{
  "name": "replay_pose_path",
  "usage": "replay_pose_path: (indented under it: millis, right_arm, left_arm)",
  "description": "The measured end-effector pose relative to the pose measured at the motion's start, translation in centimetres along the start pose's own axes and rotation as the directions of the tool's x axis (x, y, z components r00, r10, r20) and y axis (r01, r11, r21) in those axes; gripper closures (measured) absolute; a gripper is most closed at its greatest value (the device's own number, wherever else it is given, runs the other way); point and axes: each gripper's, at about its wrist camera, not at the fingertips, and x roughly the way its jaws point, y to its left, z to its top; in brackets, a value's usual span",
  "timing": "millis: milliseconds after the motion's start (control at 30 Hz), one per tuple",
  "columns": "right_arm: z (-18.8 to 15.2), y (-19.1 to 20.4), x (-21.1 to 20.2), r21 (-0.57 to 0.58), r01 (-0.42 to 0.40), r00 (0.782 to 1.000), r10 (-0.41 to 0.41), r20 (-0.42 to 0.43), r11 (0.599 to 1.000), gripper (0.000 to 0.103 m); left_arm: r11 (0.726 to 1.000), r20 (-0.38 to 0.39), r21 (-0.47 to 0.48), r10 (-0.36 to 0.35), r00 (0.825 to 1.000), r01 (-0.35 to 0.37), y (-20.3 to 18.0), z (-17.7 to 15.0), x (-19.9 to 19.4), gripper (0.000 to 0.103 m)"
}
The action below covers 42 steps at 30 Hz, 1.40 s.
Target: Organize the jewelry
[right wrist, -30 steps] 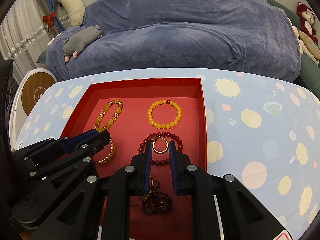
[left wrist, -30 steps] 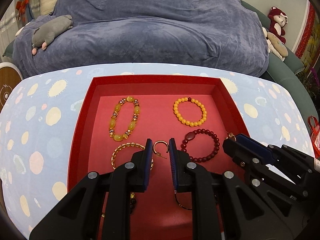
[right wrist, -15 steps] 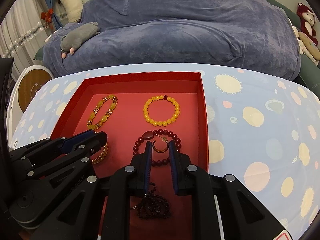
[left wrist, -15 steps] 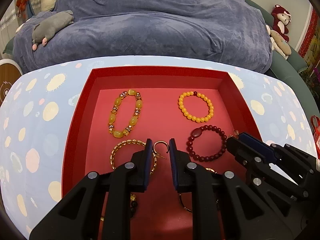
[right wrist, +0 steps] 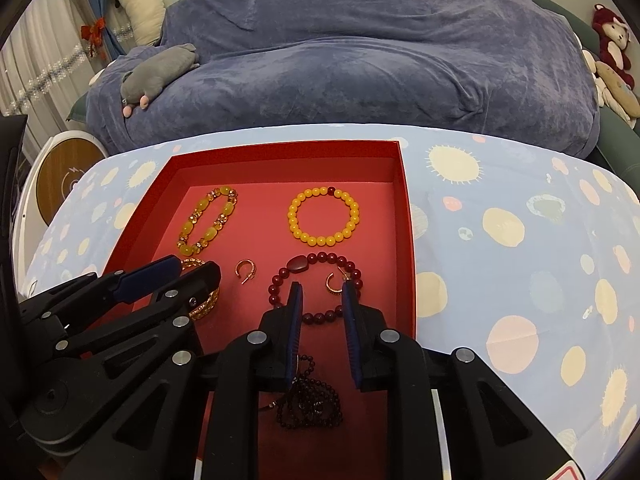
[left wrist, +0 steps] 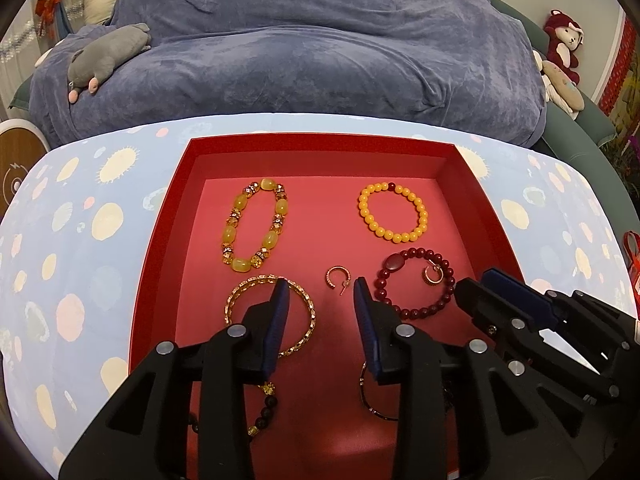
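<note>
Left wrist view shows the left gripper [left wrist: 320, 294] low in the middle of the frame. Its fingers [left wrist: 279, 312] are opening and hold nothing. One small gold hoop earring [left wrist: 338, 278] lies on the red floor just past the tips, touching neither one.

Right wrist view shows the right gripper [right wrist: 320, 296] low in the middle too. Its fingers [right wrist: 296, 308] are also opening and grip nothing. A second gold earring [right wrist: 334, 282] lies just past the tips, inside the ring of the dark red bead bracelet [right wrist: 316, 288].

All the jewelry sits in the red tray [left wrist: 160, 240]. A yellow bead bracelet [left wrist: 394, 212] lies in the upper right part. A chunky yellow bracelet [left wrist: 256, 228] lies to the upper left. A thin gold bangle [left wrist: 240, 300] lies under the left finger. The tray rests on a blue dotted surface [left wrist: 80, 220].
</note>
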Motion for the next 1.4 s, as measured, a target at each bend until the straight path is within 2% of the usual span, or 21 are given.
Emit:
replay_pose_path:
  millis: [300, 667, 900, 1033, 1400]
  right_arm:
    - [-0.8, 0.5, -2.6, -0.010, 0.019, 1.000, -0.019, 0.021, 1.000, 0.078]
    - [-4.3, 1.6, -7.1, 0.010, 0.032, 0.999, -0.032, 0.029, 0.999, 0.077]
    - [-5.6, 2.3, -8.3, 0.018, 0.031, 0.999, -0.032, 0.021, 0.999, 0.076]
    - [-6.3, 2.6, -8.9, 0.004, 0.040, 0.999, -0.040, 0.028, 0.999, 0.070]
    - [-7.6, 3.3, -9.2, 0.002, 0.040, 0.999, -0.040, 0.019, 0.999, 0.070]
  left_arm:
    - [1.000, 0.022, -0.001, 0.011, 1.000, -0.011, -0.1, -0.7, -2.5, 0.071]
    - [1.000, 0.034, -0.011, 0.008, 0.999, -0.008, -0.1, -4.1, -6.9, 0.071]
    - [0.999, 0.024, -0.023, 0.034, 0.999, -0.033, 0.1, -5.5, -8.0, 0.071]
    - [0.998, 0.016, -0.024, 0.055, 0.998, -0.055, 0.2, -6.4, -8.6, 0.071]
    - [0.994, -0.003, -0.054, 0.093, 0.996, -0.093, 0.9, -8.1, -9.1, 0.071]
